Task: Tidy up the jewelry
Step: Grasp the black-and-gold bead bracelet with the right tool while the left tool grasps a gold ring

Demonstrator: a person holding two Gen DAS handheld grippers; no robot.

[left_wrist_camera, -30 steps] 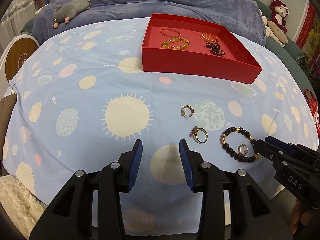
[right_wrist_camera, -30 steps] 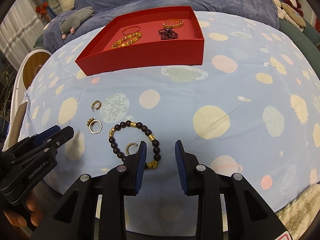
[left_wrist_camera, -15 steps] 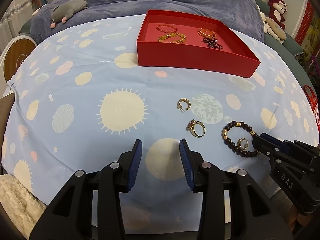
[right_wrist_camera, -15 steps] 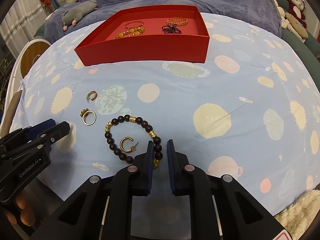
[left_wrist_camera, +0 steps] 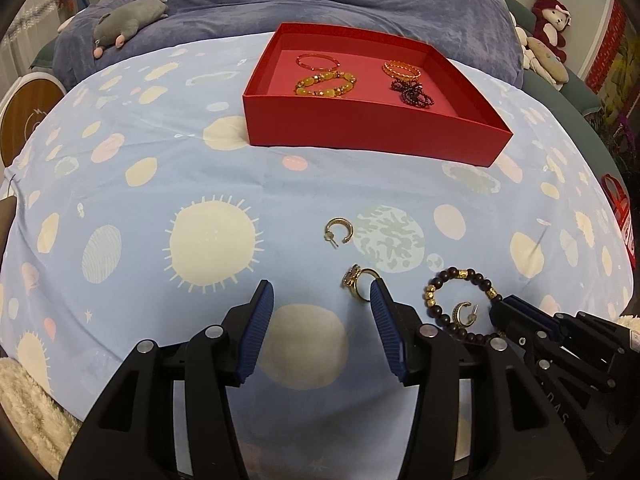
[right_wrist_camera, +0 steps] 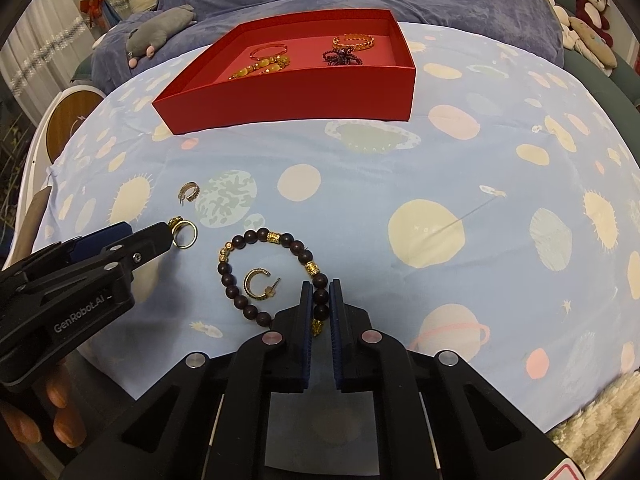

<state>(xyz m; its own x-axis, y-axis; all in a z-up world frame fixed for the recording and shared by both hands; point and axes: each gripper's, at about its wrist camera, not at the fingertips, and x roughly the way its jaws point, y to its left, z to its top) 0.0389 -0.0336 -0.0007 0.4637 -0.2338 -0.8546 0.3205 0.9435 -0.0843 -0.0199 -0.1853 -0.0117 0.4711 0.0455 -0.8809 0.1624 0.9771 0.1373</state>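
Observation:
A dark bead bracelet with gold beads (right_wrist_camera: 276, 268) lies on the blue patterned cloth; it also shows in the left wrist view (left_wrist_camera: 460, 300). My right gripper (right_wrist_camera: 320, 292) is shut on its near beads. A gold hoop earring (right_wrist_camera: 258, 282) lies inside the bracelet's loop. A gold ring (left_wrist_camera: 360, 286) lies just beyond my open, empty left gripper (left_wrist_camera: 322, 300), close to its right fingertip. A second hoop earring (left_wrist_camera: 339, 231) lies farther out. The red box (left_wrist_camera: 372, 128) at the back holds several bracelets.
Plush toys (left_wrist_camera: 128, 20) lie on the blue blanket behind the cloth. A round wooden item (left_wrist_camera: 24, 116) stands at the left edge. A fluffy white rug (right_wrist_camera: 592, 420) shows below the cloth's near edge.
My right gripper has closed from open onto the bead bracelet's near side. My left gripper has shifted right, toward the gold ring.

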